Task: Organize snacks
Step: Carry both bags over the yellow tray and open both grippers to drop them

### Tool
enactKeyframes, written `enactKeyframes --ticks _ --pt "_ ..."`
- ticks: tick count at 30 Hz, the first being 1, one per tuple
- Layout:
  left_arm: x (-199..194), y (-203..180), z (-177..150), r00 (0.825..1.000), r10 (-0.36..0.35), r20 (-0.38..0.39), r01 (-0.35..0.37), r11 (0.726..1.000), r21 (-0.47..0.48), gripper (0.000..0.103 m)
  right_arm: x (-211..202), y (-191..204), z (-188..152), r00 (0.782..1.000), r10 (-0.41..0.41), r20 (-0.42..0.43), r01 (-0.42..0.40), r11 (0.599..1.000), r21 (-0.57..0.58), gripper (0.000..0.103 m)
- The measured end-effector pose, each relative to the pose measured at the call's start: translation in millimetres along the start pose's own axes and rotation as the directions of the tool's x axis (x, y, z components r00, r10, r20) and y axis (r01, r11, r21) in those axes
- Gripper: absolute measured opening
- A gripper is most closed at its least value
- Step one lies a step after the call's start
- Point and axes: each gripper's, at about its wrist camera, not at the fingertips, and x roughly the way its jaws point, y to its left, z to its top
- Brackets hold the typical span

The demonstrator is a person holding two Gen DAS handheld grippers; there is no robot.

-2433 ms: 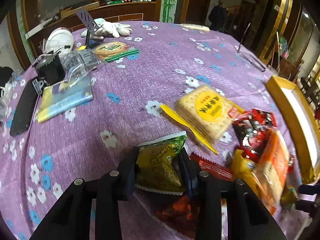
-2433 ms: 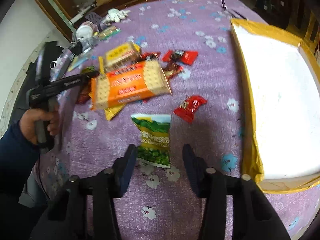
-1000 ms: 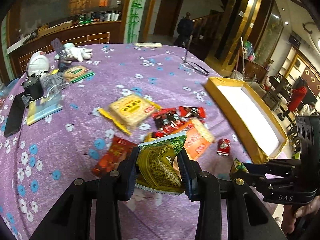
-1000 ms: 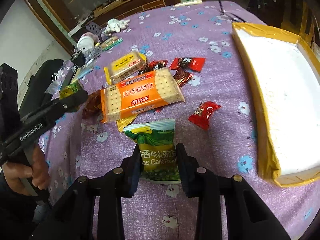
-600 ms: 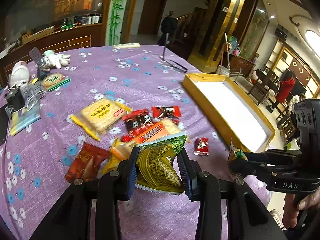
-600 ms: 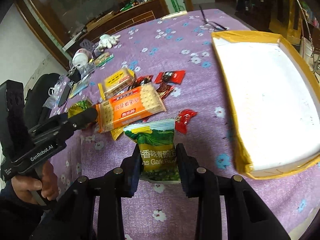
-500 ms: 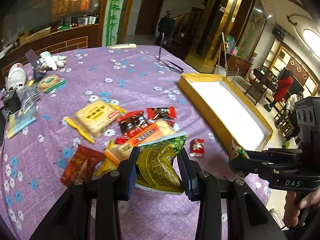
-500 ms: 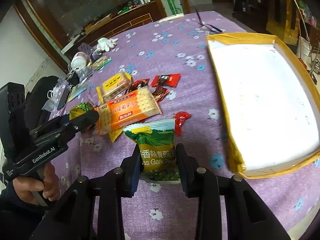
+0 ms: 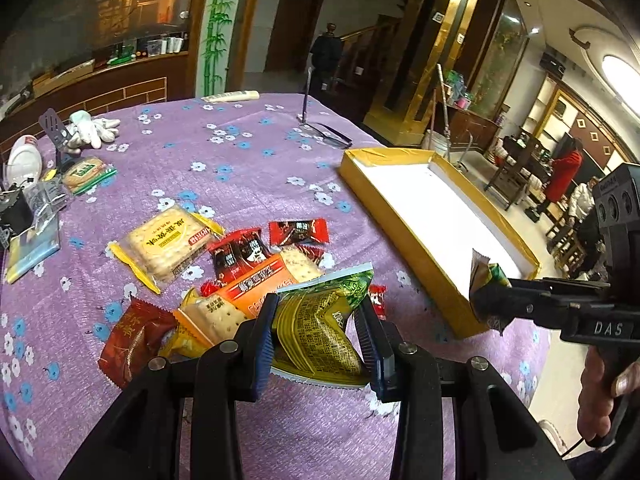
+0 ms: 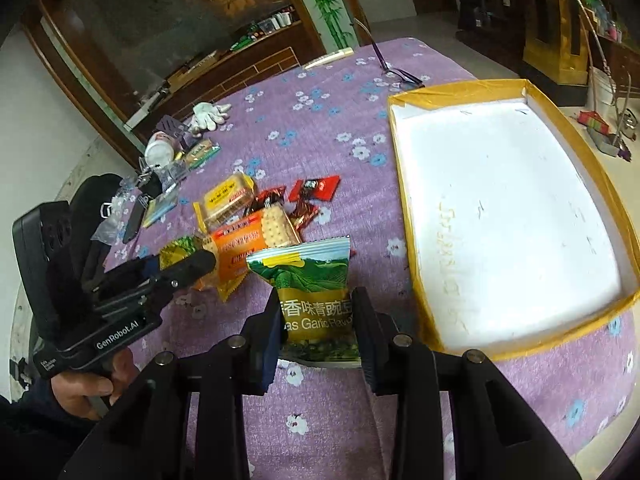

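My left gripper (image 9: 316, 312) is shut on a green-and-yellow snack bag (image 9: 320, 328), held above the purple flowered tablecloth. My right gripper (image 10: 316, 308) is shut on a second bag, a green garlic pea packet (image 10: 314, 292), also lifted off the cloth. The yellow-rimmed box with a white inside (image 9: 404, 232) (image 10: 404, 184) stands empty to the right. A heap of snacks lies left of it: an orange cracker pack (image 9: 256, 288) (image 10: 244, 240), a yellow cracker pack (image 9: 168, 240) (image 10: 226, 198), red wrappers (image 9: 298, 232) and a dark red bag (image 9: 132, 334). Each gripper shows in the other's view, the right gripper (image 9: 486, 300) and the left gripper (image 10: 188, 264).
At the table's far left lie a white glove (image 9: 90, 130), a round cracker pack (image 9: 86, 170), a white cup (image 9: 24, 158), a blue-yellow packet (image 9: 30, 250) and black items. Glasses (image 9: 326, 136) sit near the far edge. People stand in the room beyond.
Both grippers have carried their bags to the right, toward the box. The right one has risen a little. The snack heap has slid left in both views. The grips have not changed.
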Motion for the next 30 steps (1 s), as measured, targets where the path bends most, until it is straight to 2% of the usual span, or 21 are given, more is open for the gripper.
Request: enactKeyframes --ticks 7,13,19,23,30 --pt "4 -30 16 0.998 0.062 0.010 -0.061 0.997 -0.039 0.040 -10 -37 27 0.996 0.089 0.024 -0.089 0.996 -0.015 0.032" --pt "32 -71 44 1.000 0.021 0.001 -0.021 0.997 -0.070 0.040 -21 -101 47 0.994 0.113 0.011 -0.113 0.993 0.030 0.032" --pt "79 -120 78 0.999 -0.035 0.000 0.035 0.997 -0.073 0.040 -31 -160 78 0.994 0.105 0.021 -0.106 0.994 0.032 0.033" --pt "119 -141 93 0.999 -0.032 -0.030 0.029 0.997 -0.071 0.039 -23 -186 101 0.996 0.090 0.001 -0.090 0.995 0.036 0.033" --pt "187 -147 115 0.996 0.055 -0.069 -0.061 0.994 -0.090 0.039 30 -211 159 0.999 0.010 -0.052 -0.009 1.000 0.023 0.033"
